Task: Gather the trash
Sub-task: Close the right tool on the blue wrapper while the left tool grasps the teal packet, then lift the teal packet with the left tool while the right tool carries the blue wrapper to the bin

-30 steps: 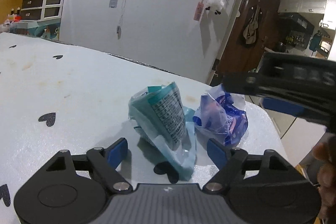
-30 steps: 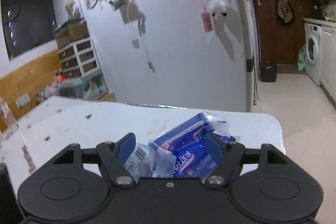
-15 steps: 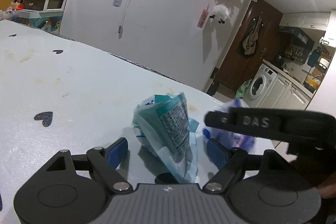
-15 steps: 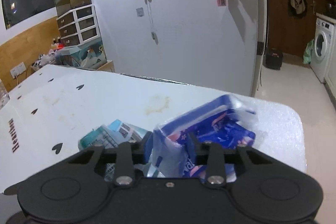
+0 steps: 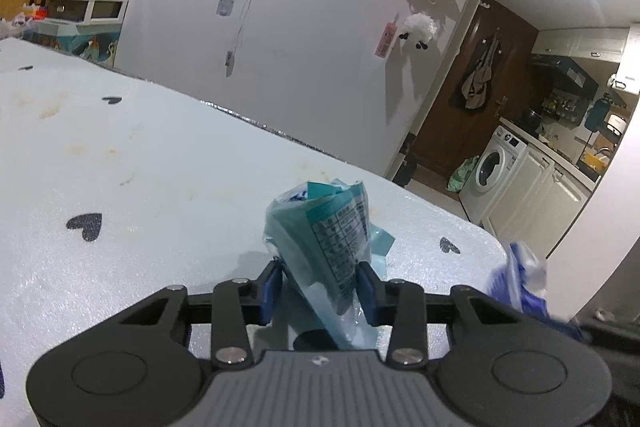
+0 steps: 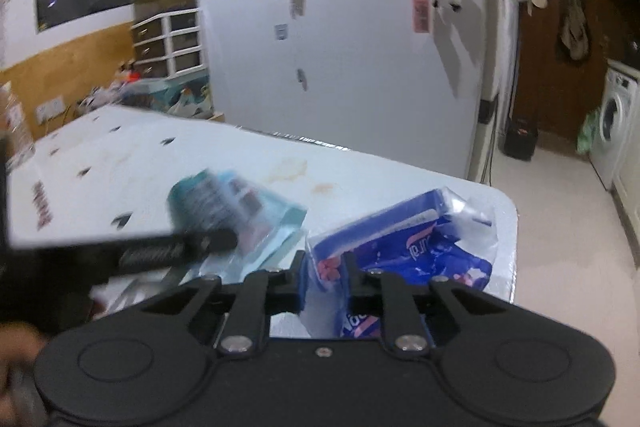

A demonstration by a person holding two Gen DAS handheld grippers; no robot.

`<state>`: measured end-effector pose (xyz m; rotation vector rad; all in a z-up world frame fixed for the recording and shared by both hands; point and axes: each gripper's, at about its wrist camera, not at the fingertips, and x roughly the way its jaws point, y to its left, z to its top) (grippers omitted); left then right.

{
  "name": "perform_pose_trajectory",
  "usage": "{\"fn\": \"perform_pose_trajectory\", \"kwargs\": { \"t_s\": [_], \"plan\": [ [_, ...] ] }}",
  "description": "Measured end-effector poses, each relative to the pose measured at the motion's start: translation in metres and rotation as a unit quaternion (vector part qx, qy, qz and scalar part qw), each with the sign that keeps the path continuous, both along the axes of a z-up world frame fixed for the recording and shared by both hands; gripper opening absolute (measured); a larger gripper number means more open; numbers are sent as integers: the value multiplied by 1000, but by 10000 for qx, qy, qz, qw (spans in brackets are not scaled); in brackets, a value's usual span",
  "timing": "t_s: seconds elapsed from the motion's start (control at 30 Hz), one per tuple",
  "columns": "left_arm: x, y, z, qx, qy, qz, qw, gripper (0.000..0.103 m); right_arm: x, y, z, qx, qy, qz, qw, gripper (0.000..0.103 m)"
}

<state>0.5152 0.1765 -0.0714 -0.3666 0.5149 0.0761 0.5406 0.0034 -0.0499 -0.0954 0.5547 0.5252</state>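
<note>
A crumpled teal wrapper (image 5: 328,231) stands on the white table (image 5: 160,163), and my left gripper (image 5: 320,291) is shut on its lower part. A blue plastic wrapper (image 6: 404,247) is pinched in my right gripper (image 6: 324,275), which is shut on its left end near the table's right corner. The blue wrapper also shows at the right edge of the left wrist view (image 5: 520,287). The teal wrapper shows blurred in the right wrist view (image 6: 224,207), with the left gripper's finger (image 6: 176,247) across it.
The table (image 6: 120,167) has black heart prints and brown stains. A white wall panel (image 5: 280,47) with hanging trinkets rises behind it. A washing machine (image 5: 496,163) and white cabinets stand beyond the table's right end, with bare floor (image 6: 568,247) there.
Both grippers went from open to shut: the right closed on the blue wrapper first, then the left on the teal wrapper. The blue wrapper has moved right, away from the teal one.
</note>
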Motion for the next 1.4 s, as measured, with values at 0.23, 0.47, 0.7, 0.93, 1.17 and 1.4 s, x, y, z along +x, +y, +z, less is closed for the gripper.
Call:
{"fn": "perform_pose_trajectory", "kwargs": {
  "t_s": [0.23, 0.47, 0.7, 0.93, 1.17, 1.4],
  "plan": [
    [-3, -3, 2, 56, -24, -48, 10000, 40, -69, -13, 12, -373, -265, 895, 9949, 18],
    [-5, -6, 3, 114, -47, -139, 9998, 38, -139, -22, 15, -949, -342, 2054, 9735, 18],
    [-8, -10, 4, 153, -68, -164, 9997, 35, -180, -35, 14, -1067, -356, 2425, 9636, 38],
    [-10, -14, 6, 226, -121, -230, 9994, 33, -191, -65, 20, 635, -150, 500, 9966, 100],
    [-17, -13, 10, 195, -192, -259, 9993, 28, -161, -47, 8, 1105, 845, -589, 9885, 99],
    [-22, -14, 15, 278, -209, -262, 9991, 26, -149, -34, -15, 689, 1168, -678, 9884, 59]
  ]
}}
